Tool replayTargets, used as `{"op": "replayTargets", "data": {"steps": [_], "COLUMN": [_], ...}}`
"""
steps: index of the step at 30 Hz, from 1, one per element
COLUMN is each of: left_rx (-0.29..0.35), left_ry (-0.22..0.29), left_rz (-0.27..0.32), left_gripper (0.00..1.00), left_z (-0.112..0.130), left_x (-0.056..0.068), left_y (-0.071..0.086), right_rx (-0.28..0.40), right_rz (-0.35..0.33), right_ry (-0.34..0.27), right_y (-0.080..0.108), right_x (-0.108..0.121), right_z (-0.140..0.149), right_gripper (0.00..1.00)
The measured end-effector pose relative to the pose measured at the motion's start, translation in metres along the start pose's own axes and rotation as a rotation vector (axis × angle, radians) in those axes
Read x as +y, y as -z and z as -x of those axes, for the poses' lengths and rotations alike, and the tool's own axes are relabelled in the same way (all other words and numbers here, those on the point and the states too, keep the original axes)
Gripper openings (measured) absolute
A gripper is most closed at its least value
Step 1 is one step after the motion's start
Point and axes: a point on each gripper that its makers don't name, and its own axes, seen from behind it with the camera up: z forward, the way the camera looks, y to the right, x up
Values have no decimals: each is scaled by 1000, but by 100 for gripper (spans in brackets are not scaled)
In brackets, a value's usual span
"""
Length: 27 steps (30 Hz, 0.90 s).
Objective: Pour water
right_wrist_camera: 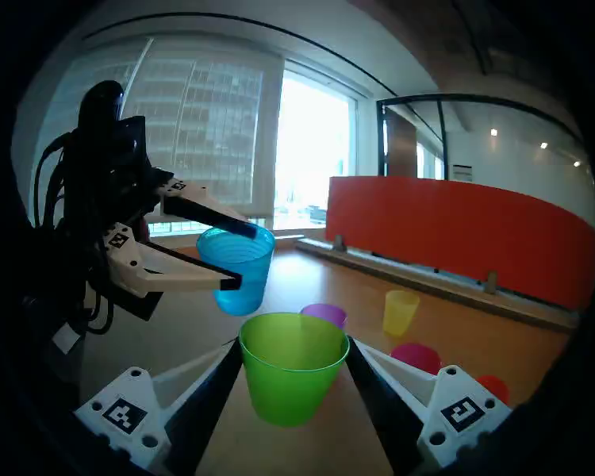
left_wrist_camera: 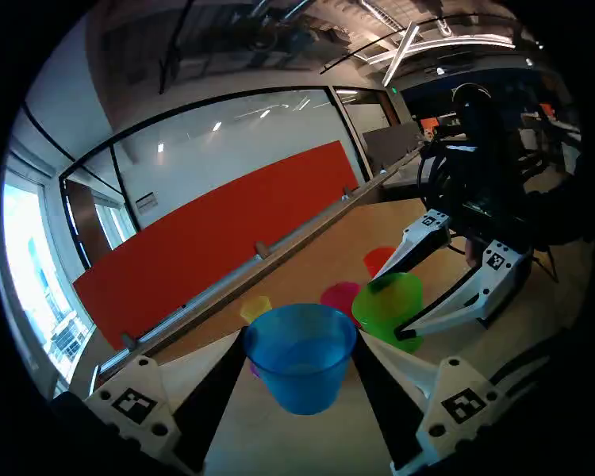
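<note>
My left gripper is shut on a blue translucent cup, held upright above the wooden table. In the right gripper view the same blue cup hangs at the left between the left gripper's fingers. My right gripper is shut on a green cup, also upright and lifted. In the left gripper view the green cup sits just right of the blue one, held by the right gripper. The two cups are close but apart. Whether either holds water I cannot tell.
On the table stand a yellow cup, a purple cup, a pink cup and a red cup. A red panel runs along the table's far edge. Windows lie behind.
</note>
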Motion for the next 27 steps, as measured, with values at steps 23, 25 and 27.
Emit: {"op": "replayTargets", "data": {"steps": [23,25,27], "left_rx": [11,12,13], "left_ry": [-116,-124,-133], "left_rz": [10,10,9], "left_gripper": [89,89,89], "left_z": [-12,-13,-14], "left_x": [0,0,-1], "left_y": [-5,-5,-6], "right_rx": [-2,-3,-3], "right_rz": [-24,-25,-27], "right_ry": [18,19,20], "right_y": [-6,-6,-7], "right_x": [-11,-12,-13], "right_z": [2,2,1], "right_gripper": [94,95,94]}}
